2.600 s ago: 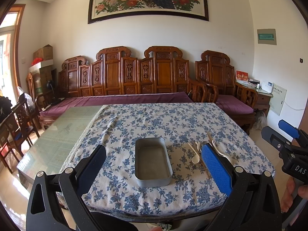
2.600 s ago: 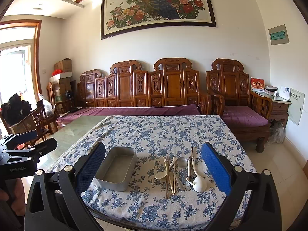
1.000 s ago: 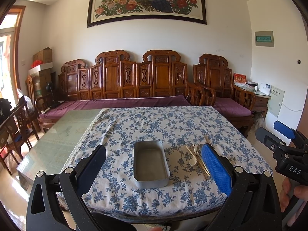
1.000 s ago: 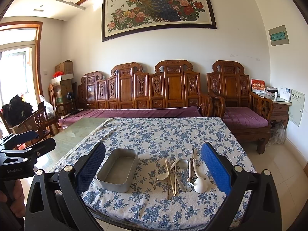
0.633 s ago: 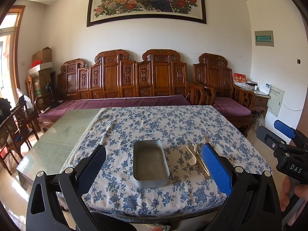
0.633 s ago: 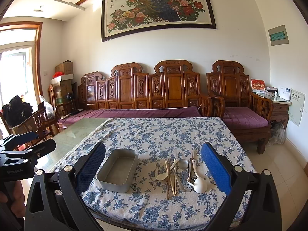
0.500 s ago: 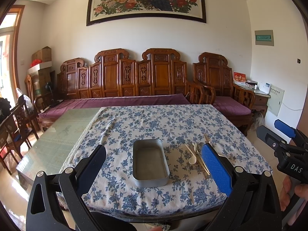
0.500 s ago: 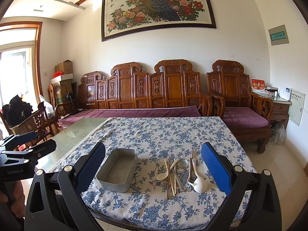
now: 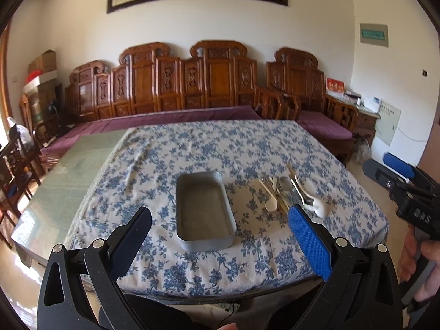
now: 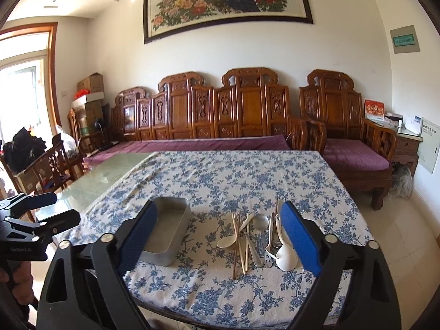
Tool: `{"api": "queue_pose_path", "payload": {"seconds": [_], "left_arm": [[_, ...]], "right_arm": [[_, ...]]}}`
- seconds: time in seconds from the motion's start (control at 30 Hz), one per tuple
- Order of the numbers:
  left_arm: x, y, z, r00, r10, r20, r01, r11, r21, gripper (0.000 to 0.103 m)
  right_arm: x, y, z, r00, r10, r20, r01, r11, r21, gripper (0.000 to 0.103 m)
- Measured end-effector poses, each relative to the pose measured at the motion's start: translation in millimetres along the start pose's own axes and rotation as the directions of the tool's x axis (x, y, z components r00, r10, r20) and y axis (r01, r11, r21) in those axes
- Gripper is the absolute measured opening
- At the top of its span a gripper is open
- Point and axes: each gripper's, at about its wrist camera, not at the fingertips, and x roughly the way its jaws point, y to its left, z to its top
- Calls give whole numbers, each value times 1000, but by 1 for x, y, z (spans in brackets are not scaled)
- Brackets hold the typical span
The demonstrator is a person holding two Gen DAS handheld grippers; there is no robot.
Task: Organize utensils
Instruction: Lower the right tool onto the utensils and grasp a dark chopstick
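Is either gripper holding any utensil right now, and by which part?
Nothing is held. The left gripper is open and empty; the right gripper is closing on air, utensils untouched.

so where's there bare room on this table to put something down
The far half of the floral tablecloth beyond the metal tray is bare, as is the glass tabletop left of the cloth. A narrow cloth strip separates the tray from the utensil pile. It is crowded among the overlapping spoons and chopsticks.

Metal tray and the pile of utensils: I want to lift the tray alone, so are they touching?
Apart. The right wrist view shows bare floral tablecloth between the metal tray and the nearest white spoon of the utensils.
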Motion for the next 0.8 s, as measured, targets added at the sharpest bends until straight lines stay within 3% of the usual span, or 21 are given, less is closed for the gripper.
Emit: {"api": "queue_pose_path", "payload": {"seconds": [0.2,0.33,0.5,0.67,0.8], "left_arm": [[42,-3,0,997,-35,-74,38,999,39,96],[72,-6,3,992,-47,-113,55,996,70,96],[105,-12,6,986,-71,-149,83,993,79,96],[138,-25,5,974,-99,-203,120,988,95,85],[159,-35,3,968,-108,-227,135,985,108,79]], "right_arm": [[57,-28,-5,995,7,-95,-8,1000,-1,61],[98,-53,-14,987,10,-163,-8,1000,13,50],[144,-76,-27,970,17,-244,-10,999,30,41],[185,-96,-39,952,43,-303,-25,998,65,37],[221,-98,-58,924,73,-374,-48,996,77,32]]}}
